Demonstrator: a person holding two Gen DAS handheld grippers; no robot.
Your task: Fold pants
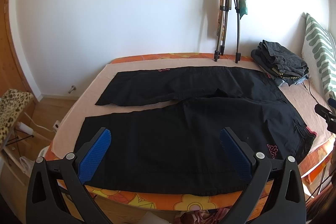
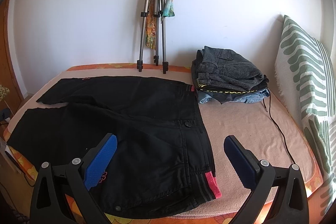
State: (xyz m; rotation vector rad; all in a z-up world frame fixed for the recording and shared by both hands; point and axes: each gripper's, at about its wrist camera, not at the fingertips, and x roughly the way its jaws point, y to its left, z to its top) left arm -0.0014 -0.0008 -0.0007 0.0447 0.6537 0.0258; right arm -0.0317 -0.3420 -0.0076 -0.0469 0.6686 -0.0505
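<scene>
A pair of black pants (image 1: 189, 119) (image 2: 130, 129) lies spread flat on a bed covered by a pale pink blanket (image 2: 252, 129) (image 1: 88, 98), legs parted and running toward the left, waistband toward the right. The near leg reaches the front edge of the bed. A pink outlined logo (image 1: 272, 149) sits near the hip, a dark button (image 2: 187, 124) marks the waist, and a red-and-grey striped band (image 2: 206, 186) shows at the waistband's near corner. The fabric is mostly smooth, with a soft fold where the legs meet.

The left gripper (image 1: 166, 159) hangs above the near leg, its blue-padded fingers spread wide and holding nothing. The right gripper (image 2: 170, 161) hovers over the waist end, likewise spread wide and empty, one finger above the cloth and the other above bare blanket.

Beyond the waistband, a stack of folded clothes (image 2: 229, 77) (image 1: 279, 64) rests toward the wall, with a black cord (image 2: 279, 129) trailing beside it. A folded tripod (image 2: 155, 20) (image 1: 227, 9) draped with colourful scarves leans against the white wall. A green-and-white patterned cushion (image 2: 304, 81) (image 1: 319, 49) stands at the right.
</scene>
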